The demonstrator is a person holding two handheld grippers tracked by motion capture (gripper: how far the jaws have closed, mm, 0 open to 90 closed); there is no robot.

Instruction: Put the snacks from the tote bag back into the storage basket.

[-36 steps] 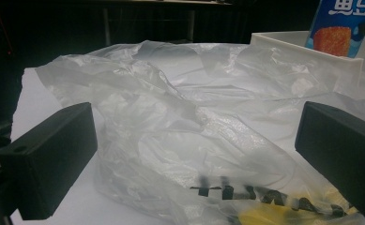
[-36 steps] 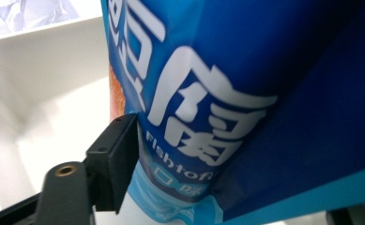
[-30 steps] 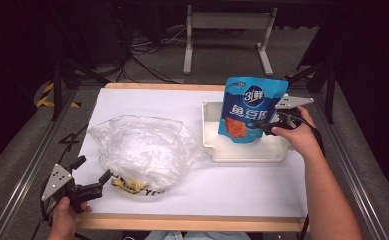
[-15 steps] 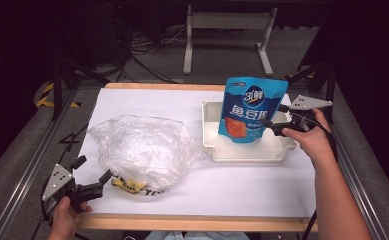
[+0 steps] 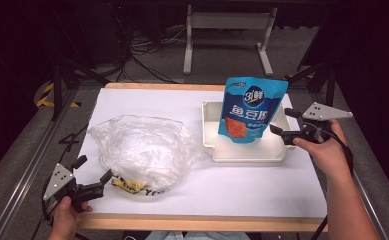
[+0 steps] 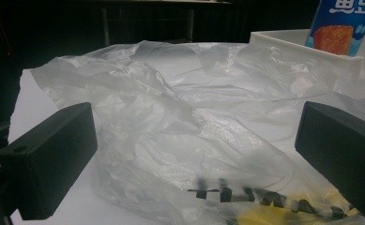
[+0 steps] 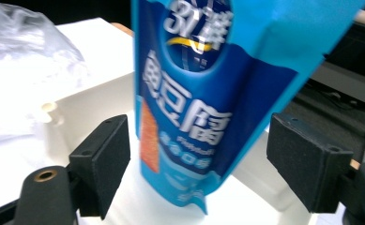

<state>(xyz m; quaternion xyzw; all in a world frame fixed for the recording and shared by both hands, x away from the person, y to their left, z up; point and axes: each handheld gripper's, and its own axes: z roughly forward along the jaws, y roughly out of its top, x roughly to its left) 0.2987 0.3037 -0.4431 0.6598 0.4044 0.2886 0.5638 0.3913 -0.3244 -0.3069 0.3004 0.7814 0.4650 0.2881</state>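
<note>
The blue snack pouch stands upright in the white tray on the right half of the counter, leaning a little toward the back. It looks light and its glossy film is likely slippery and easy to dent, so a hold across the flat sealed top or the firmer side seams should serve better than a squeeze on the puffed middle. Standing tall on a narrow base, it could tip at a nudge.

The right gripper sits just off the tray's right edge, pointing level toward the pouch. Its jaws have just been opening and now stand wide apart; in the right gripper view the pouch rises between the pads without either pressing on it.

The left gripper rests low at the near left corner, jaws spread and empty, aimed at the crumpled clear plastic bag, which is soft and limp
</note>
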